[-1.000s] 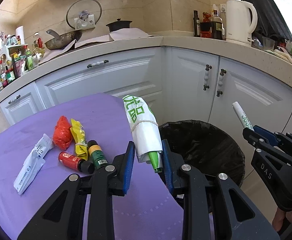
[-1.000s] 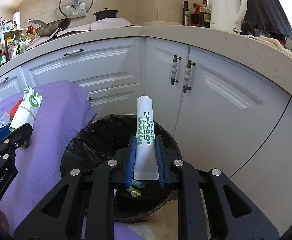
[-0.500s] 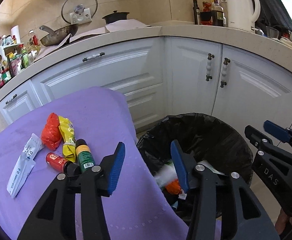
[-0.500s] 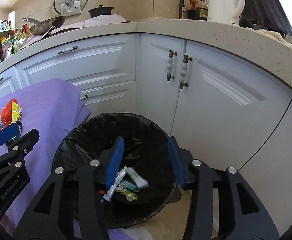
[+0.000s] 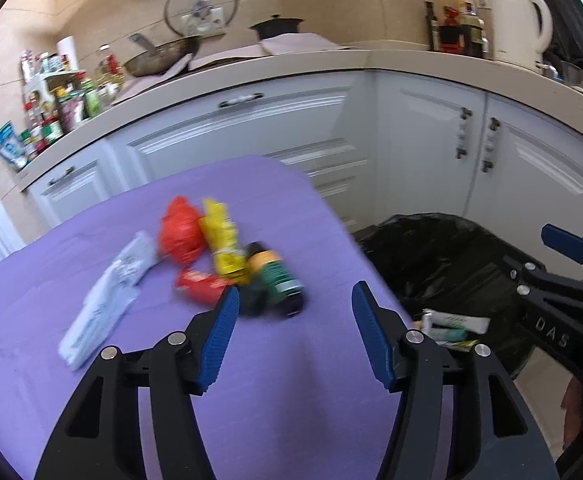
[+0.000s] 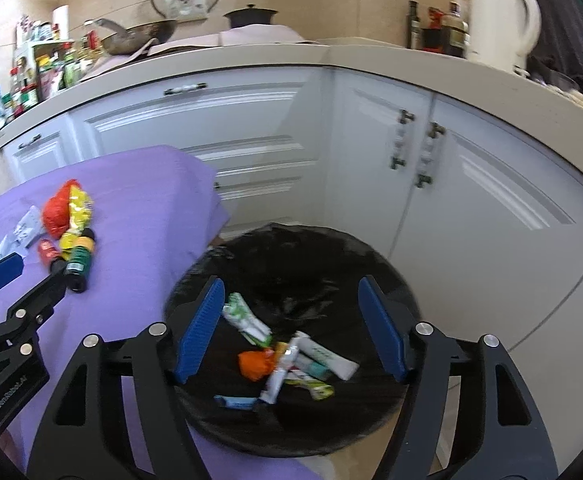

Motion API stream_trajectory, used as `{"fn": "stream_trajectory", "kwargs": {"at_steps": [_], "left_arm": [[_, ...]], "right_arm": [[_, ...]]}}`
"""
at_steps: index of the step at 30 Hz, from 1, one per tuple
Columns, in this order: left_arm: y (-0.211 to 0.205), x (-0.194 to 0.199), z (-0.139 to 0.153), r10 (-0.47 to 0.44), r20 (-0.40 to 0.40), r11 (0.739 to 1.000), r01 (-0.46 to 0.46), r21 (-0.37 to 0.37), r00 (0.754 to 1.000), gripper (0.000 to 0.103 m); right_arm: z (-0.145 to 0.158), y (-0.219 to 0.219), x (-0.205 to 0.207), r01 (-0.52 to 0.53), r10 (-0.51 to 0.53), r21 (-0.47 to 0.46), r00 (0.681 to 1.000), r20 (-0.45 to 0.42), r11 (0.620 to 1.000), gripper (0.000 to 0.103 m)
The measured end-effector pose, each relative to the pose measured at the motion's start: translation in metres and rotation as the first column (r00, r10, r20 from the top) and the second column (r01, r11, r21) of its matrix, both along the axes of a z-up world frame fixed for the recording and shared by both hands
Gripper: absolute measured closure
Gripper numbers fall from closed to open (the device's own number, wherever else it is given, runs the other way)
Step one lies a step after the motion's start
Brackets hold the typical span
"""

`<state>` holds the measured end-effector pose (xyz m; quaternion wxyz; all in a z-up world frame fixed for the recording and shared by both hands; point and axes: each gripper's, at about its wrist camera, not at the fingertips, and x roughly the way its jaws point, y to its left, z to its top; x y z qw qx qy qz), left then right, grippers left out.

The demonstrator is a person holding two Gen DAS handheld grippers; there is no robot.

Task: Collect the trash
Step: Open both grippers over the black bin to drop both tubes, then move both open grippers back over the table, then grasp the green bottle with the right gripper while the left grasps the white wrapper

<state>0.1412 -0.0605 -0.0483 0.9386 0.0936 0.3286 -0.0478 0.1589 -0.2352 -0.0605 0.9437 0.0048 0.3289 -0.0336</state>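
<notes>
My left gripper (image 5: 295,308) is open and empty above the purple table (image 5: 271,400), just short of a green bottle (image 5: 279,280). Beside it lie a red bottle (image 5: 199,286), a yellow wrapper (image 5: 221,246), an orange bag (image 5: 179,232) and a white packet (image 5: 107,300). My right gripper (image 6: 291,320) is open and empty over the black-lined bin (image 6: 291,272), which holds several tubes and wrappers, among them a white tube (image 6: 327,358) and an orange scrap (image 6: 256,364). The bin (image 5: 443,256) stands right of the table.
White kitchen cabinets (image 6: 471,184) curve behind the bin. The counter (image 5: 371,60) carries a kettle (image 5: 519,28), bottles, a pan and a spice rack (image 5: 55,100) at the left. The right gripper's frame (image 5: 563,304) shows at the right of the left wrist view.
Both grippers opened and dropped their white-green packages into the bin. The left gripper then swung left, back over the table toward the bottles.
</notes>
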Motion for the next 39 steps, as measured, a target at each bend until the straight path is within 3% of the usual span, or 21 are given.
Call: {"fn": "stream_trajectory", "kwargs": {"at_steps": [21, 23, 28, 34, 39], "left_arm": [[0.137, 0.001, 0.011, 0.257, 0.029, 0.966, -0.257, 0.007, 0.966, 0.041], [0.145, 0.002, 0.011, 0.263, 0.029, 0.965, -0.264, 0.005, 0.964, 0.040], [0.161, 0.006, 0.008, 0.272, 0.021, 0.962, -0.272, 0.012, 0.962, 0.039], [0.172, 0.008, 0.006, 0.259, -0.007, 0.966, -0.259, -0.022, 0.966, 0.035], [0.171, 0.011, 0.004, 0.229, -0.002, 0.973, -0.229, -0.006, 0.973, 0.034]], "right_arm": [[0.006, 0.118, 0.047, -0.233, 0.234, 0.017, 0.970, -0.071, 0.972, 0.038], [0.004, 0.126, 0.052, -0.247, 0.246, 0.008, 0.965, -0.091, 0.969, 0.045], [-0.004, 0.136, 0.058, -0.262, 0.258, -0.009, 0.956, -0.139, 0.965, 0.047], [-0.013, 0.145, 0.062, -0.292, 0.288, 0.008, 0.939, -0.187, 0.956, 0.071], [-0.016, 0.147, 0.063, -0.297, 0.295, 0.018, 0.936, -0.190, 0.955, 0.075]]}}
